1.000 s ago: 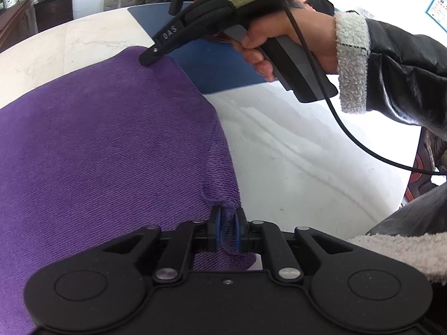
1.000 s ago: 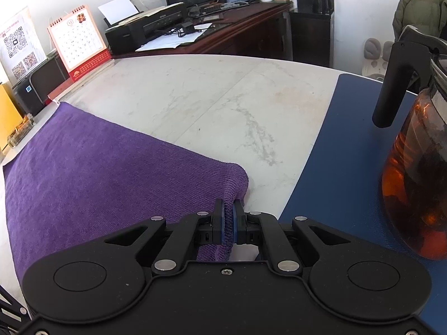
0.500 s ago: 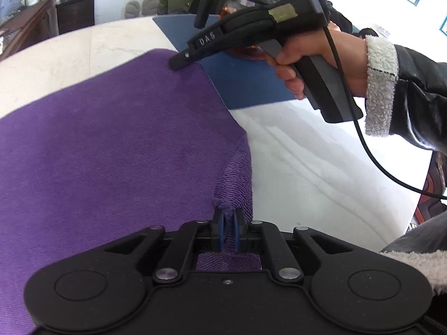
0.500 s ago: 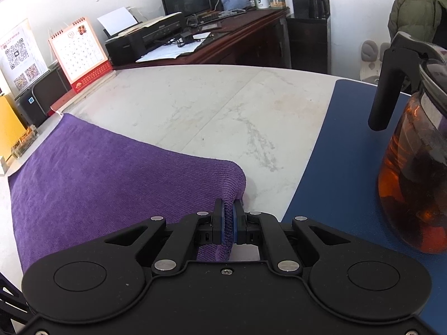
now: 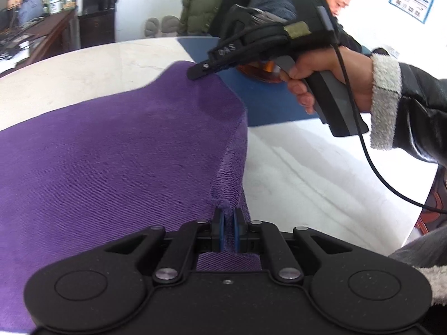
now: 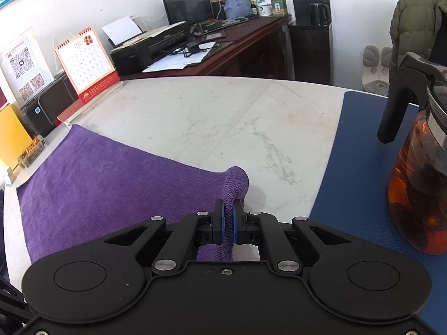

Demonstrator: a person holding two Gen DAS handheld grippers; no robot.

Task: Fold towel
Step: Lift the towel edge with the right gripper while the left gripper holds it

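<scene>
The purple towel (image 5: 111,153), ribbed terry cloth, lies spread over the pale marble table (image 6: 223,117); its near edge is lifted off the surface at both corners, each pinched and bunched into a small raised fold; the far part lies flat.

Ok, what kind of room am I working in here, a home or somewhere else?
Most likely an office. Behind the marble table with the purple towel stands a wooden desk carrying a monitor and a printer, and a desk calendar sits at the table's edge.
</scene>
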